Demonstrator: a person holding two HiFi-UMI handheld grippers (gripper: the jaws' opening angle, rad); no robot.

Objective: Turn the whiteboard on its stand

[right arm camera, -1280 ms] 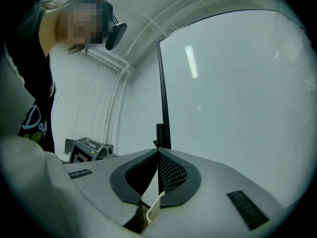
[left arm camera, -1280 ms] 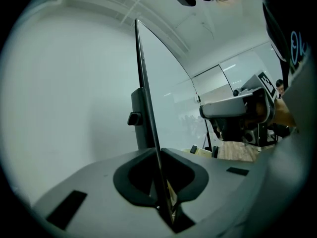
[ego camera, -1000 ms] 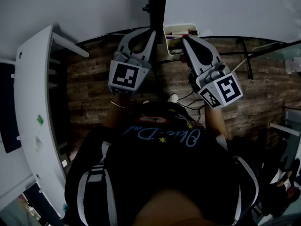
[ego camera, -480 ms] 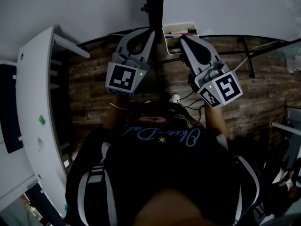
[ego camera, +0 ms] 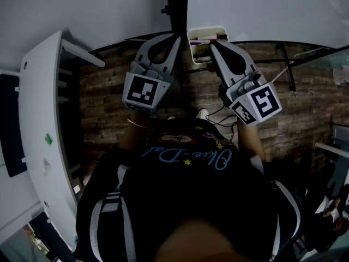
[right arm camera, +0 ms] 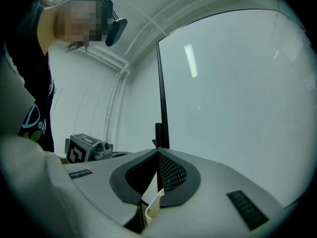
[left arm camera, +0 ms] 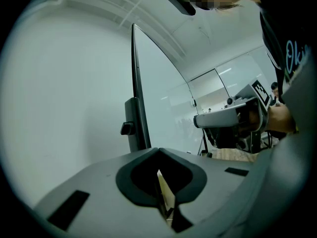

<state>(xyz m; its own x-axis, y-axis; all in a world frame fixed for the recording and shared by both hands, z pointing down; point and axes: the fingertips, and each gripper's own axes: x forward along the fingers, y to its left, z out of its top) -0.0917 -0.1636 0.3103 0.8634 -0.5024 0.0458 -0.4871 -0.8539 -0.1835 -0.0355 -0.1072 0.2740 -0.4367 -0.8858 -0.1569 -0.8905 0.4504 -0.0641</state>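
Note:
The whiteboard (ego camera: 262, 10) fills the top right of the head view, and its black upright edge (ego camera: 180, 7) rises at top centre. A white pen tray (ego camera: 207, 37) hangs at the board's lower rim. My left gripper (ego camera: 175, 37) is shut, its tip just beside the black upright, with nothing between the jaws. My right gripper (ego camera: 214, 44) points at the tray and its jaws meet, empty. In the left gripper view the black edge (left arm camera: 134, 93) and a clamp knob (left arm camera: 128, 129) stand just left of the shut tips (left arm camera: 158, 150). In the right gripper view the edge (right arm camera: 160, 93) rises straight behind the tips (right arm camera: 158, 151).
A white shelf unit (ego camera: 38, 119) stands along the left. The stand's black legs (ego camera: 286, 70) run over the wooden floor (ego camera: 103, 108) at right, and cables (ego camera: 218, 113) lie near my feet. A pale wall (ego camera: 65, 4) is at the top left.
The left gripper has drifted slightly left; both grippers otherwise hold their places at the board's edge with jaws unchanged.

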